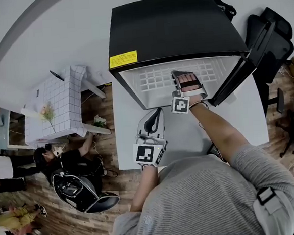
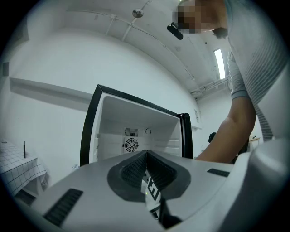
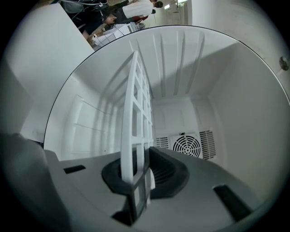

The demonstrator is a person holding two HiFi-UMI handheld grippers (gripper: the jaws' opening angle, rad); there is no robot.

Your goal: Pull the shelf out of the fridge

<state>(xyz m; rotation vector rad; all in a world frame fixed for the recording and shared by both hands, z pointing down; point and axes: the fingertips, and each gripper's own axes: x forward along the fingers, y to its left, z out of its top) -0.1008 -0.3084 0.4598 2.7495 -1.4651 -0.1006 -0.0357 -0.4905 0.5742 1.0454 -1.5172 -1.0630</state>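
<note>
A black mini fridge (image 1: 175, 26) stands on a white table (image 1: 241, 119) with its door (image 1: 235, 77) swung open to the right. Inside lies a white grid shelf (image 1: 156, 78). My right gripper (image 1: 180, 76) reaches into the opening and is shut on the shelf's front edge. In the right gripper view the shelf (image 3: 136, 104) runs edge-on from between the pads of the right gripper (image 3: 138, 174) toward the back wall. My left gripper (image 1: 156, 113) hovers just in front of the fridge, shut and empty. In the left gripper view that gripper (image 2: 146, 156) points at the open fridge (image 2: 136, 131).
A fan grille (image 3: 186, 146) sits on the fridge's back wall. A white checked table (image 1: 59, 101) stands at the left, with a person and a dark bag (image 1: 82, 193) on the wooden floor below it. A black chair (image 1: 270, 39) is at the right.
</note>
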